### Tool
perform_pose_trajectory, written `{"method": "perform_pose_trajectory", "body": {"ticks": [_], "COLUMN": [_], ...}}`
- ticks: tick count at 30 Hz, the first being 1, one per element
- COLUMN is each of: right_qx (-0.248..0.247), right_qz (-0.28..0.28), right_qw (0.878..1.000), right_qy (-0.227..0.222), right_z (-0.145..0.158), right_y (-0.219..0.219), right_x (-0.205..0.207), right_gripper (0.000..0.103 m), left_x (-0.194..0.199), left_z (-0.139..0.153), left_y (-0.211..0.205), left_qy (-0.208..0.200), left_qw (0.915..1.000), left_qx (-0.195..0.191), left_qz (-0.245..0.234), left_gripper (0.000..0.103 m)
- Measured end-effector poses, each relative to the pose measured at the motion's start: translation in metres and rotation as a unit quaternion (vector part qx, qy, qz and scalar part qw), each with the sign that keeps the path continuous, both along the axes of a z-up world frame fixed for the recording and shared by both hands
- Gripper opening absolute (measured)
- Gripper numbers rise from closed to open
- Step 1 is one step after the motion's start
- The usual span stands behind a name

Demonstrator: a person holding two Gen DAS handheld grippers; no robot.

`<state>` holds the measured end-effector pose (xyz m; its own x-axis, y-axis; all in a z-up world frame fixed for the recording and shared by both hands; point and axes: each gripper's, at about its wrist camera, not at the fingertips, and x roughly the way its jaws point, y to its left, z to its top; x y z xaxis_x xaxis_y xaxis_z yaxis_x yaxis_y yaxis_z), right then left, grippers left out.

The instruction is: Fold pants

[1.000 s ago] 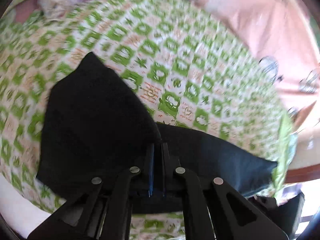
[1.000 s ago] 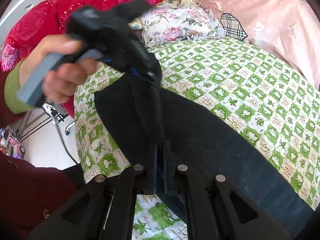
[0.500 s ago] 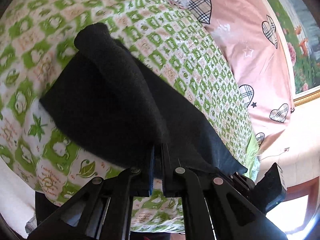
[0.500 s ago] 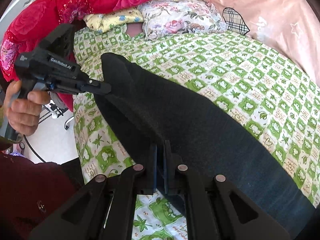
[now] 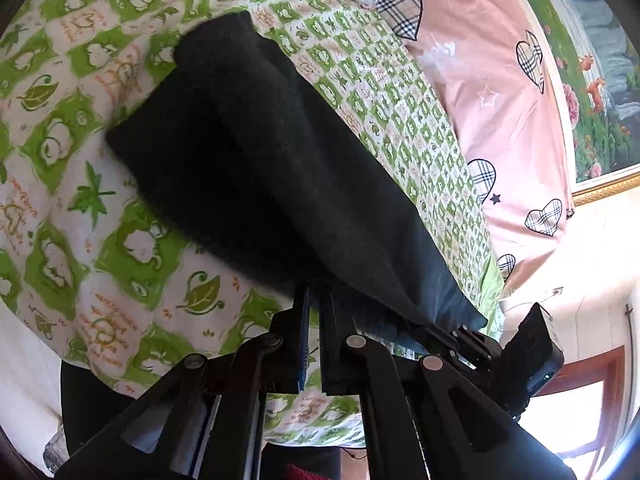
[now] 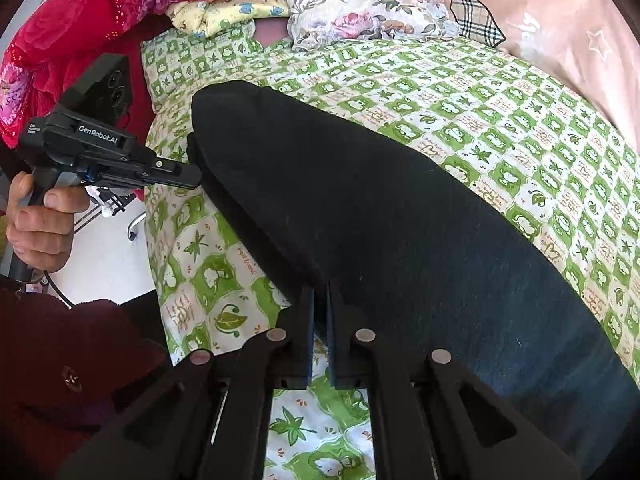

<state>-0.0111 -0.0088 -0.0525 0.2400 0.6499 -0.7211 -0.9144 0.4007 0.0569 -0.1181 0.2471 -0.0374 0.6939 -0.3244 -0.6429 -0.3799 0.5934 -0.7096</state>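
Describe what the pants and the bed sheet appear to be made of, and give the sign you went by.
Pants: soft, matte black fabric, likely fleece or brushed knit; the surface looks fuzzy and the fold is thick and rounded.
Sheet: thin woven cloth, probably printed cotton; flat green-and-white pattern, no sheen, slight creases.

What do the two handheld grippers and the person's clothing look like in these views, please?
Both are black plastic. The right gripper and left gripper have flat parallel fingers with blue inner pads and silver pivot rivets on angular linkage arms. From the right wrist view, the left gripper's body bears white "GenRobot.AI" lettering, a grey handle and a thin black cable. The person wears a dark red garment.
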Motion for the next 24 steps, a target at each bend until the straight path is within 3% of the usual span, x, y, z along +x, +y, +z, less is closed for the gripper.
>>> {"method": "perform_pose_trajectory", "body": {"ticks": [2,8,10,14,19,24], "right_qx": [-0.002,0.008,0.023,0.052,0.089,0.048], "right_qz": [-0.003,-0.005,-0.001,-0.008,-0.003,0.05], "right_qw": [1.0,1.0,0.999,0.998,0.994,0.998], "right_qy": [0.011,0.024,0.026,0.038,0.058,0.015], "right_z": [-0.002,0.005,0.011,0.022,0.029,0.004], "right_y": [0.002,0.002,0.0,0.0,0.02,0.075], "right_x": [0.003,-0.001,-0.003,0.004,0.011,-0.019], "right_gripper": [0.006,0.027,0.037,0.037,0.037,0.037], "left_x": [-0.003,-0.019,-0.026,-0.025,-0.003,0.011], "left_z": [0.004,0.016,0.02,0.028,0.033,0.03], "left_y": [0.006,0.039,0.053,0.072,0.083,0.084], "left_qy": [0.001,0.008,0.004,-0.001,0.022,0.027], "left_qw": [0.9999,0.9966,0.9937,0.9887,0.9863,0.9855], "left_qx": [0.005,0.003,-0.004,-0.006,0.023,0.036], "left_qz": [0.012,0.082,0.112,0.15,0.162,0.163], "left_gripper": [0.006,0.045,0.048,0.054,0.056,0.053]}}
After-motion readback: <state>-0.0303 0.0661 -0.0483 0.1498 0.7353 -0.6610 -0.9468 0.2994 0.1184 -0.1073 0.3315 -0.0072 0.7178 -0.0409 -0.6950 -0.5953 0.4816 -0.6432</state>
